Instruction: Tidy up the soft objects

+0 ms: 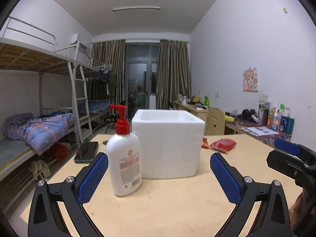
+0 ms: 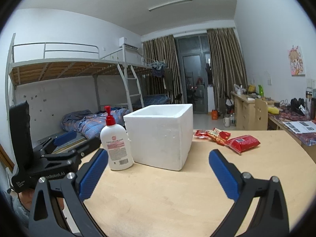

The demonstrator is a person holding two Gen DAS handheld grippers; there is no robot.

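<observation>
Left tool (image 1: 159, 174): black frame with blue ribbed pads, released, jaws spread wide with nothing between them. It hovers low over the pale wooden tabletop (image 1: 167, 203), aimed at the two items directly ahead. In the right wrist view the left tool (image 2: 65, 138) shows at the left edge, level with the bottle.

Right tool (image 2: 158, 174): same build, likewise released and carrying nothing, above the near part of the tabletop (image 2: 158, 197). It appears at the right edge of the left wrist view (image 1: 286, 148).

Items on the tabletop:
- White plastic pump bottle with a red dispenser head and a pink label (image 1: 125, 158), upright, just left of the box and slightly nearer the tools. Whether it touches the box cannot be told. Seen also from the right (image 2: 116, 148).
- White open-topped foam box (image 1: 167, 142), upright at centre; its interior is not visible from either view. Right view: (image 2: 160, 136).
- Flat red soft packet with a dark label panel (image 2: 244, 143), lying right of the box and apart from it; seen also at (image 1: 223, 145).
- Small red and orange snack packets (image 2: 212, 135), lying behind the flat packet, near the box's far right corner. One shows partly in the left view (image 1: 205, 142).
- Dark smartphone (image 1: 86, 151), lying flat, left of the bottle, near the tabletop's left edge.

Surroundings: metal bunk bed with a blue patterned quilt (image 1: 39, 130) to the left.
</observation>
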